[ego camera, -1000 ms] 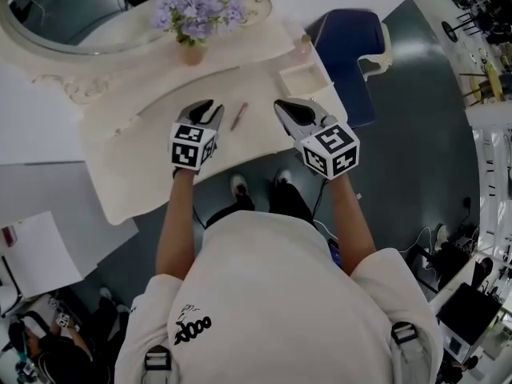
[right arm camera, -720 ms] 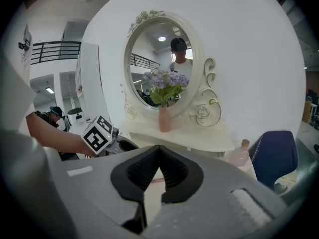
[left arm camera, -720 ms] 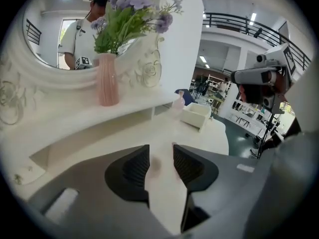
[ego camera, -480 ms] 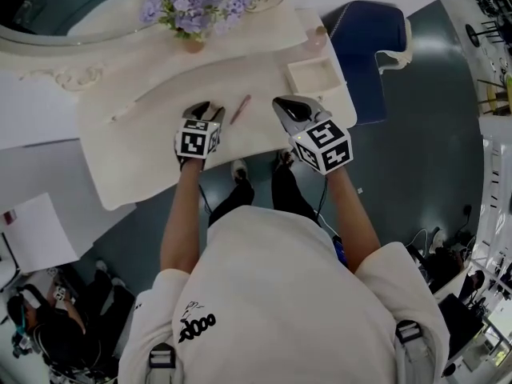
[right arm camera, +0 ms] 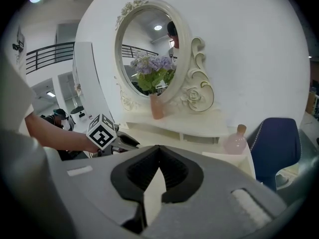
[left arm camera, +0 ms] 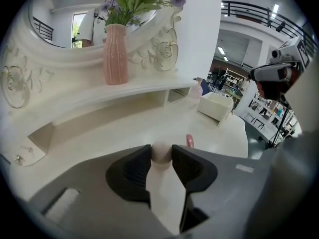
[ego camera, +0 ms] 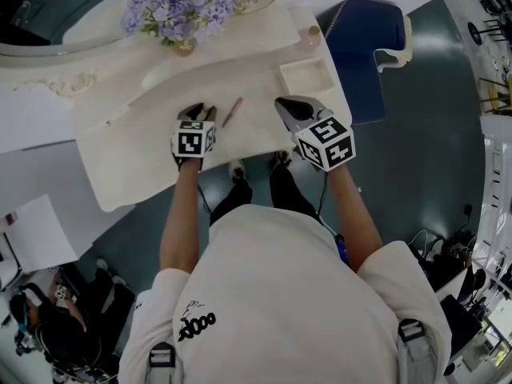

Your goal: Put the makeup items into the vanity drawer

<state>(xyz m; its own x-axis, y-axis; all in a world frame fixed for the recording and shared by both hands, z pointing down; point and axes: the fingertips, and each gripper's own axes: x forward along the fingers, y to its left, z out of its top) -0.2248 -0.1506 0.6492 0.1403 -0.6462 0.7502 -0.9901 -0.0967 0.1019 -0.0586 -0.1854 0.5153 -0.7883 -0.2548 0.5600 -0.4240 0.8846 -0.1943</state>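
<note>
A small pale round item [left arm camera: 160, 152] sits between the tips of my left gripper [left arm camera: 161, 151], low over the white vanity top [ego camera: 160, 134]. The jaws are closing and both pads touch it. In the head view the left gripper [ego camera: 200, 113] is left of a slim pink stick [ego camera: 232, 112], which lies on the top; the stick [left arm camera: 190, 140] shows just right of the jaws. My right gripper [ego camera: 290, 106] hovers at the vanity's front right, shut with nothing in it [right arm camera: 158, 151]. A white open box-like drawer [ego camera: 306, 76] stands at the far right.
A pink vase of purple flowers [ego camera: 178, 18] stands at the back under the oval mirror [right arm camera: 144, 49]. A pink bottle [ego camera: 313, 36] stands behind the drawer. A blue chair [ego camera: 364, 46] is to the right of the vanity. The person's legs are under the front edge.
The left gripper's jaws stood spread a second ago and are now drawn in around the round item. The head camera's view shifted slightly; both hands stay near the same spots.
</note>
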